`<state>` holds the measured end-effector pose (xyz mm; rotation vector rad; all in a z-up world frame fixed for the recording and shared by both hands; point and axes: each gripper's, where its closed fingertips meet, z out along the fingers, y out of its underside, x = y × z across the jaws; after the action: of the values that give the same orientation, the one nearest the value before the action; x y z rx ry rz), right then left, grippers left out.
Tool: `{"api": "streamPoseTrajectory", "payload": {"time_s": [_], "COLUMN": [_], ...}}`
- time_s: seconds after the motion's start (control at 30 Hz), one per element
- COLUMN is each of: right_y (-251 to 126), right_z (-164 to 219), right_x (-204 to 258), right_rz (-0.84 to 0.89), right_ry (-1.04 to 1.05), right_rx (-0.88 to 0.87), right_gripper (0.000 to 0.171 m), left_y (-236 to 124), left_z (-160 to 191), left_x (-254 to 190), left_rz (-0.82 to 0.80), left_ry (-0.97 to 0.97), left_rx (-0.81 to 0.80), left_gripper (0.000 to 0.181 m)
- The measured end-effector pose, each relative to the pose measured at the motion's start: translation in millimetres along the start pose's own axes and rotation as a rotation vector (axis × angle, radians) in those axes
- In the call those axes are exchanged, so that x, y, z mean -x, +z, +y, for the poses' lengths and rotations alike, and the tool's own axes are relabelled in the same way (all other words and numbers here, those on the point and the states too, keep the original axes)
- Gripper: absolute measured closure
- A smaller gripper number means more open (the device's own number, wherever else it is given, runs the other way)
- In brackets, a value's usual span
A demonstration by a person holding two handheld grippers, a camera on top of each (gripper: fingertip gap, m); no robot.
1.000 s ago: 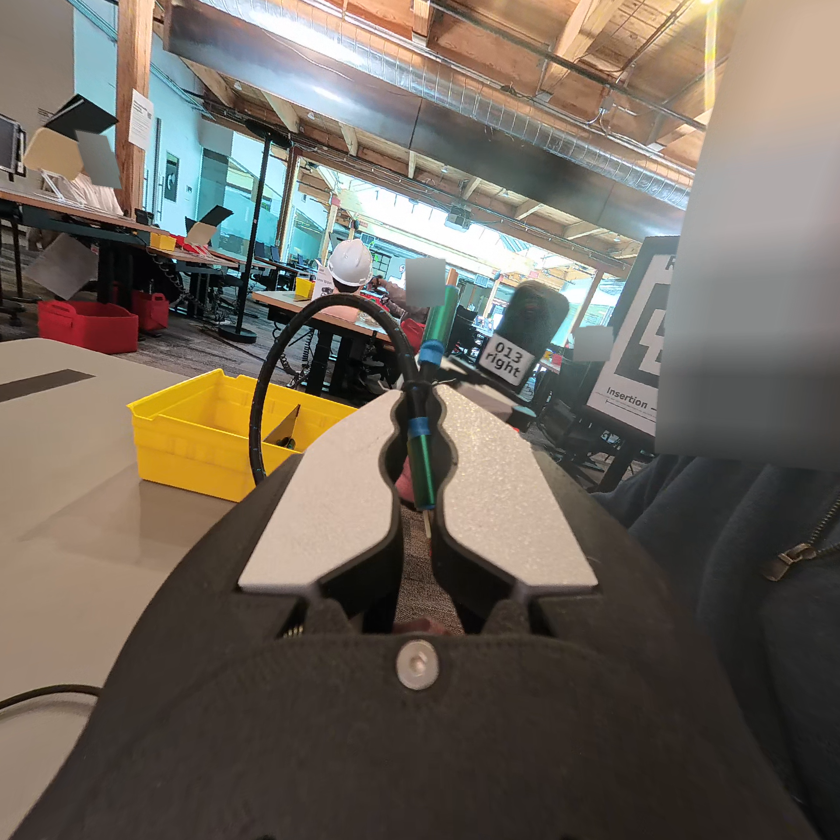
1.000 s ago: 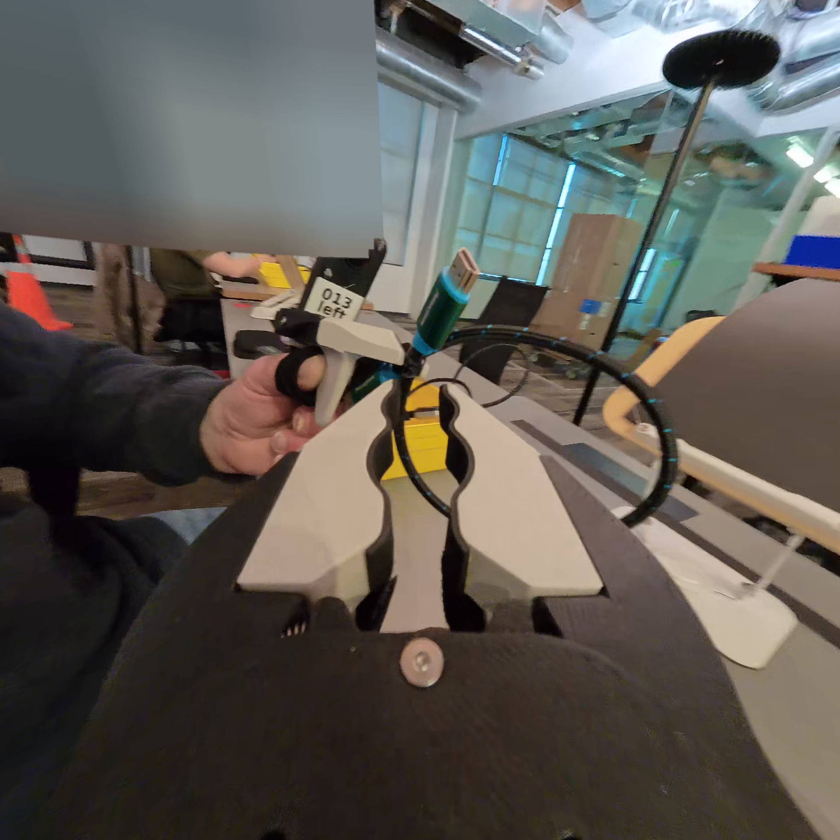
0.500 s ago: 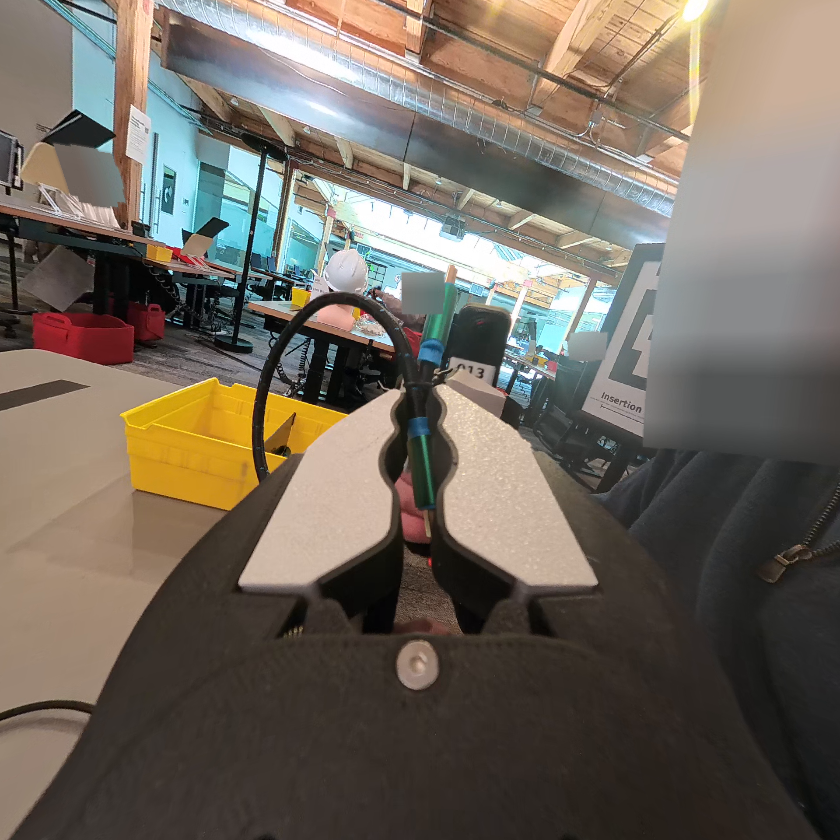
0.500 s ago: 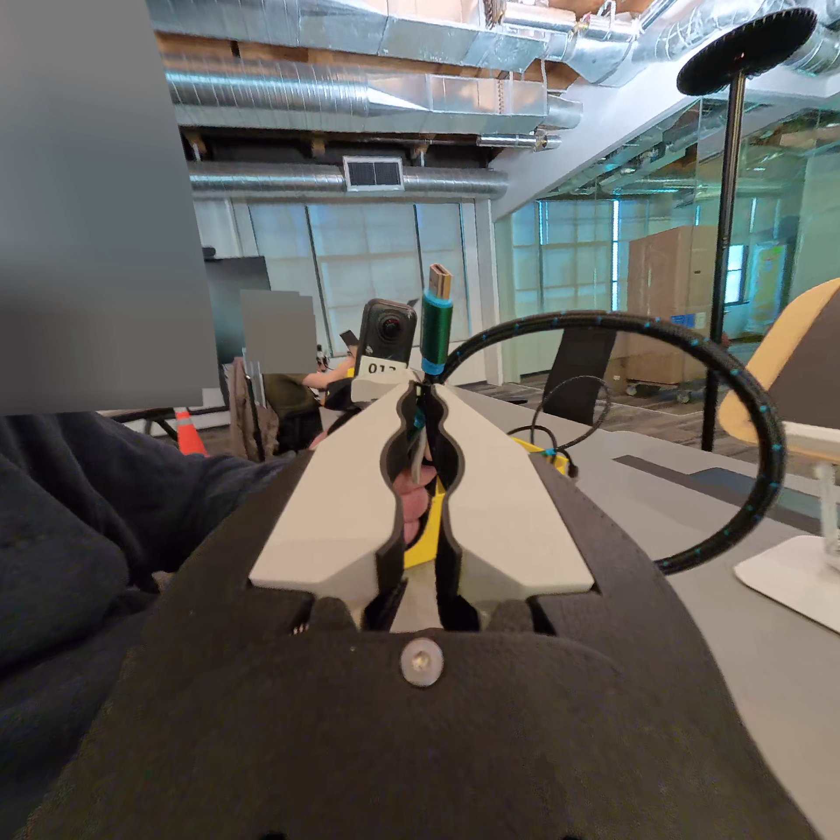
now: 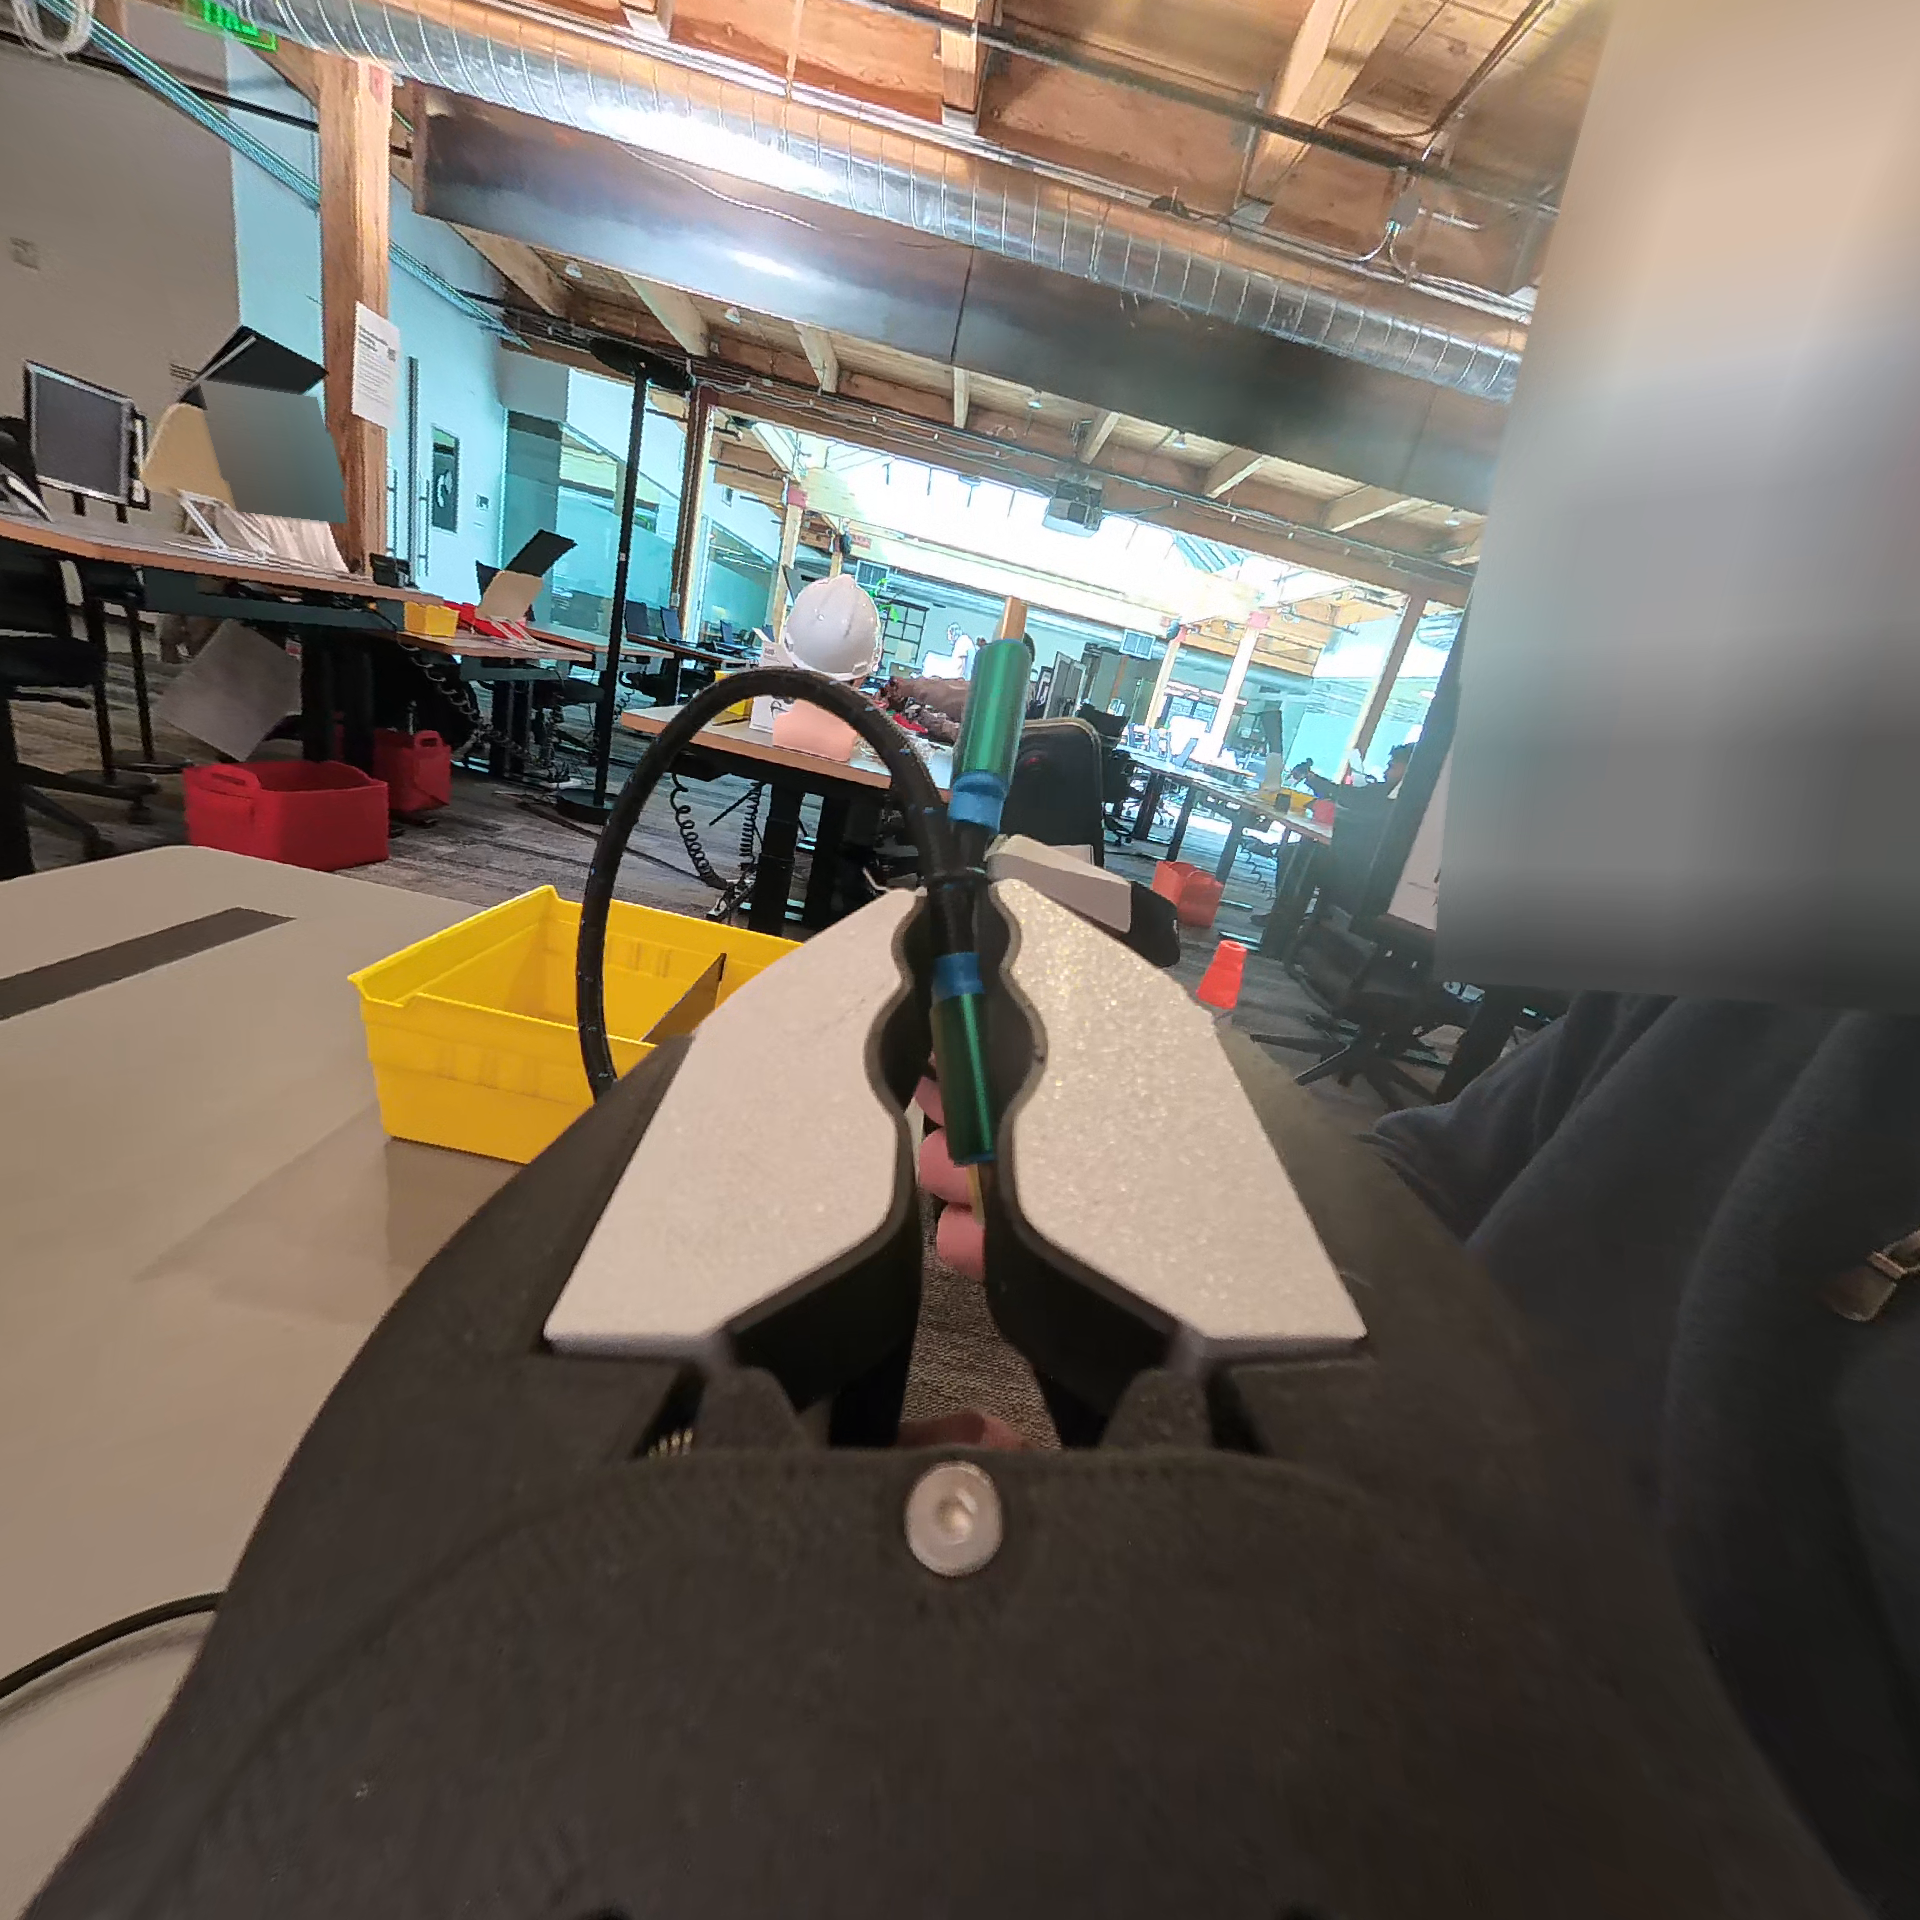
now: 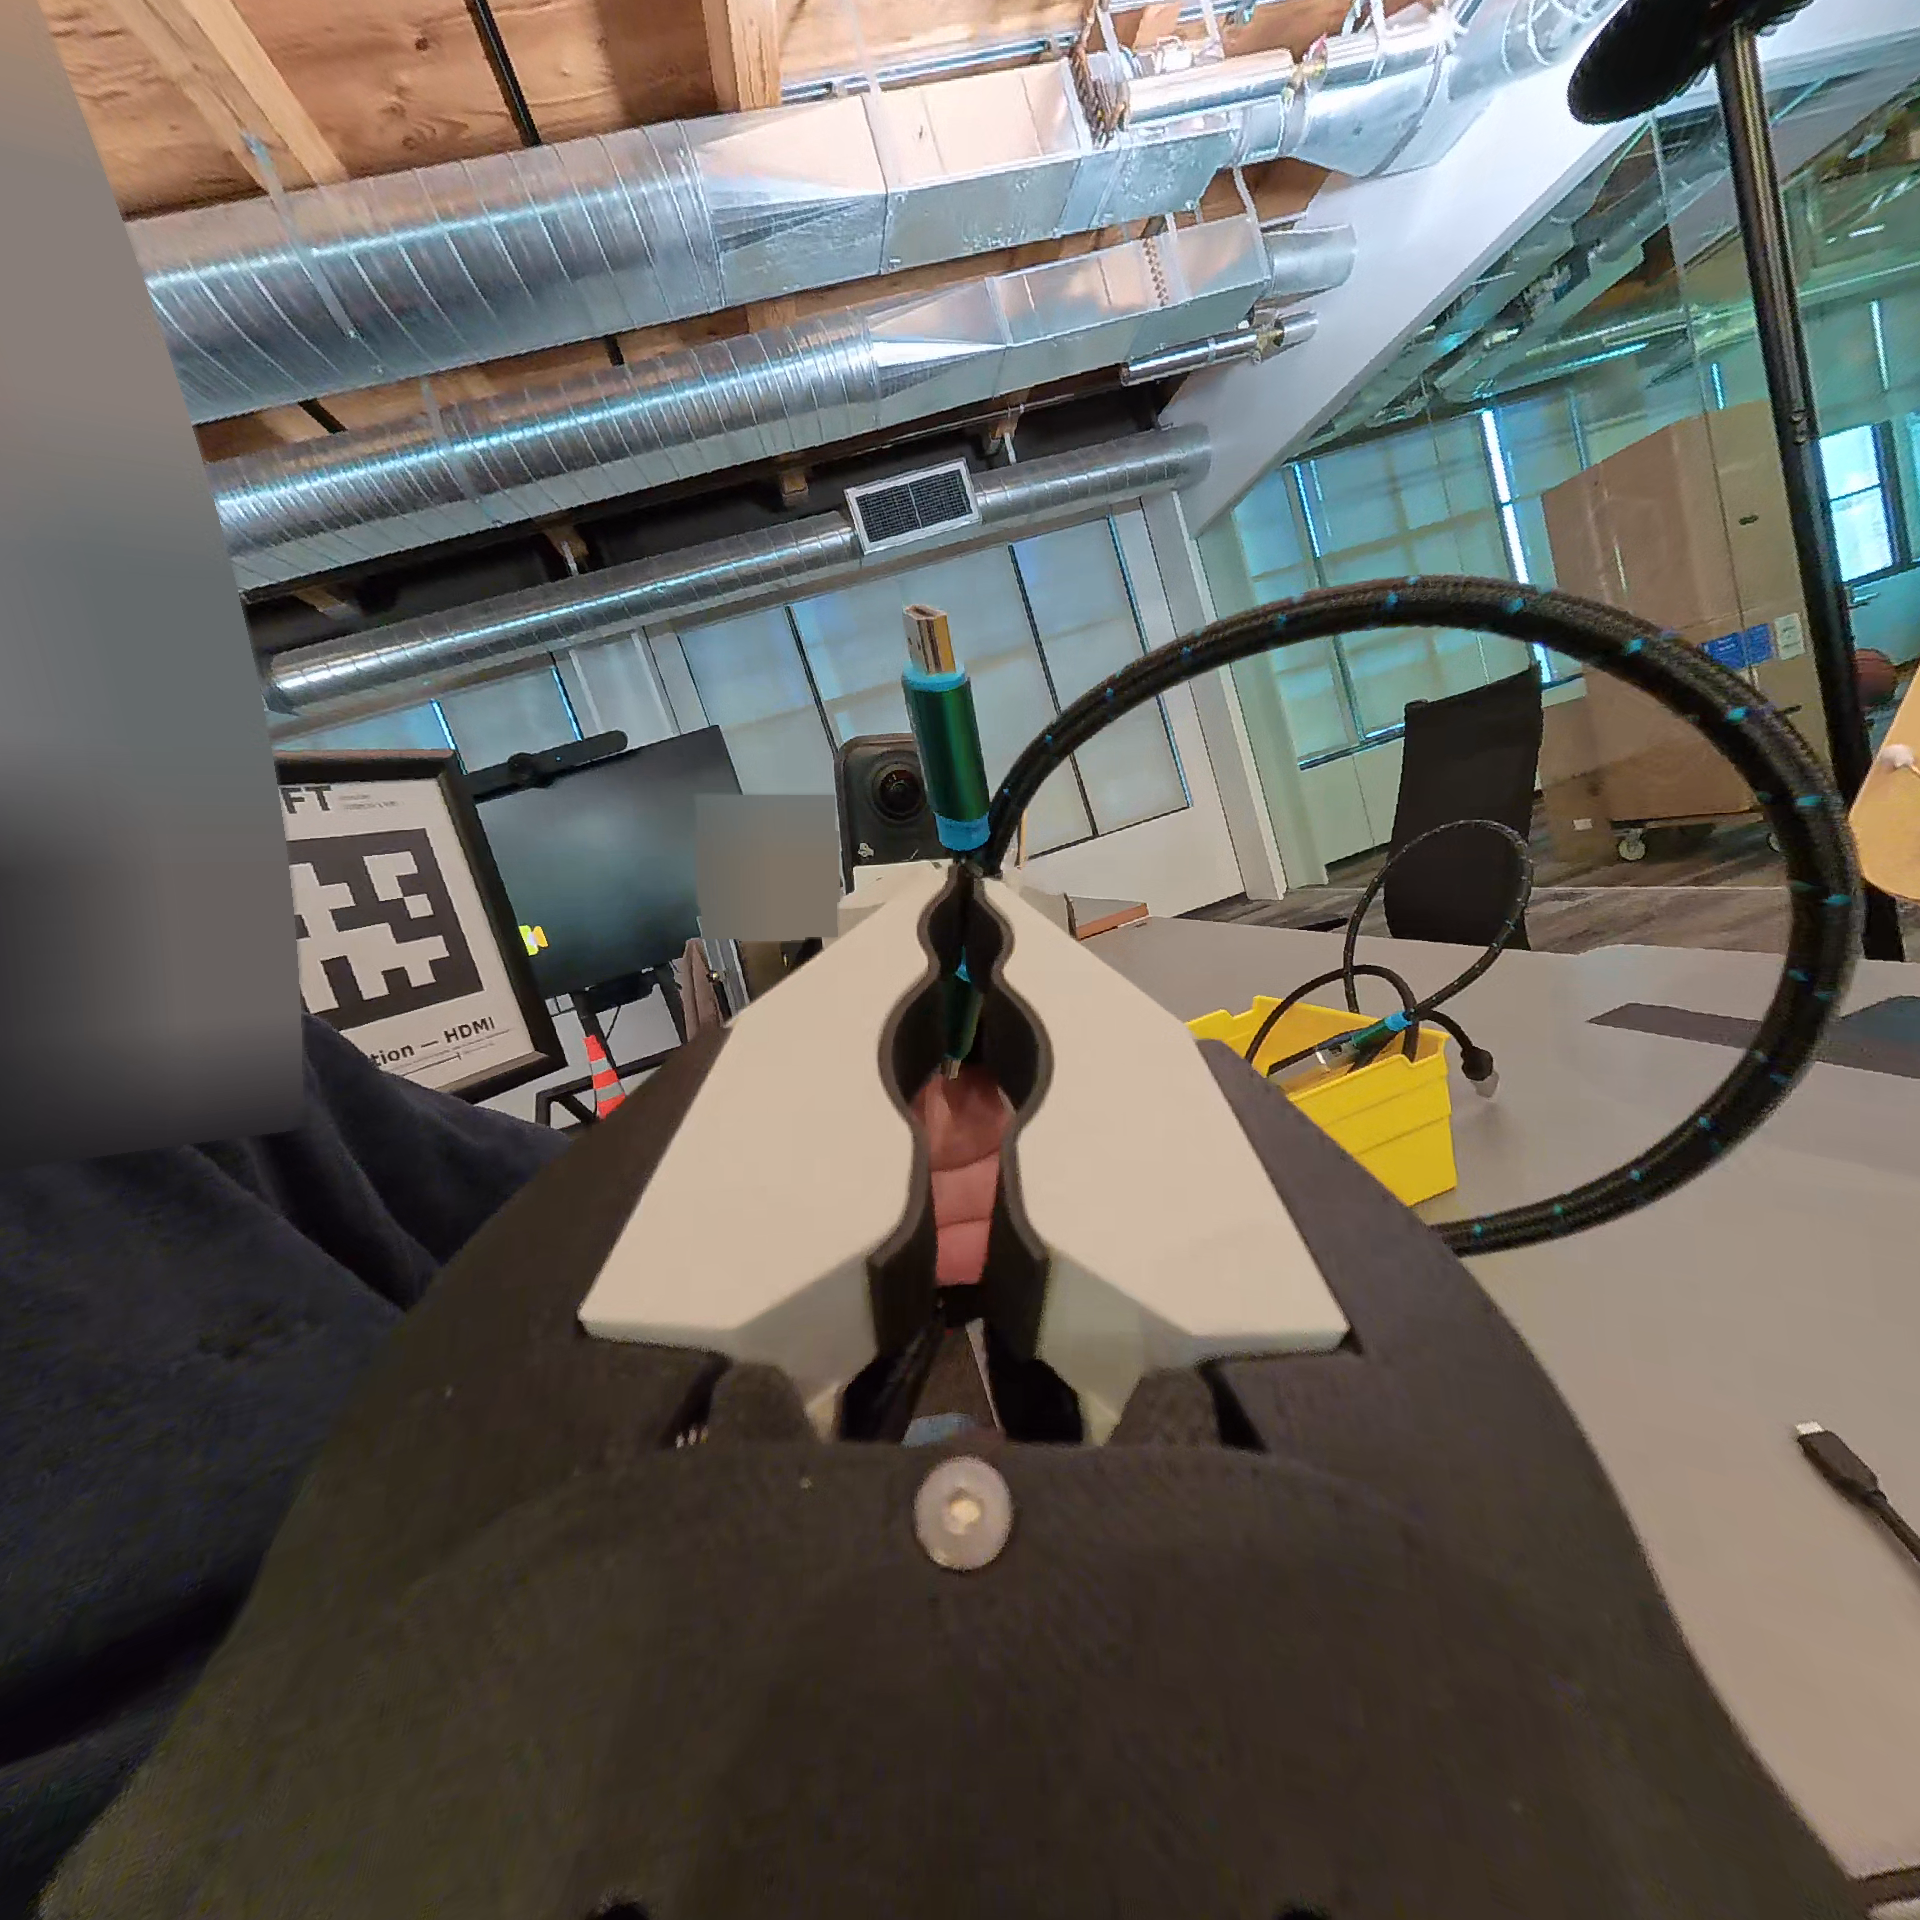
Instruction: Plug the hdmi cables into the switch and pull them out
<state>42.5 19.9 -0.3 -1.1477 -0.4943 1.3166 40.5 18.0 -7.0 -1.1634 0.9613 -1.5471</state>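
Both of my grippers, the left gripper (image 5: 961, 940) and right gripper (image 6: 964, 906), are clenched on one braided HDMI cable (image 6: 1766, 790) raised above the table (image 6: 1621, 1340), its green plug (image 6: 943, 758) upright; no switch shows, so I judge plugging undone.

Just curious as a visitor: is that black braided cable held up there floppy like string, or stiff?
Probably springy-stiff: the braided cable holds an open loop in the air without sagging. The green plug stands upright above the right gripper, so it seems light.
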Motion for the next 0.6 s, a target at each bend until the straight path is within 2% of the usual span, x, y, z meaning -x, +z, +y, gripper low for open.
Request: {"api": "streamPoseTrajectory", "payload": {"time_s": [0.6], "right_y": [1.2], "right_z": [-1.8], "right_x": [2.1], "right_rz": [-0.018], "right_ry": [-0.004], "right_rx": [-0.019], "right_gripper": [0.171], "left_y": [-0.6], "left_z": [-1.2], "left_x": [-0.7], "left_rz": [-0.003], "left_ry": [0.006], "left_rx": [-0.002], "left_gripper": [0.174]}}
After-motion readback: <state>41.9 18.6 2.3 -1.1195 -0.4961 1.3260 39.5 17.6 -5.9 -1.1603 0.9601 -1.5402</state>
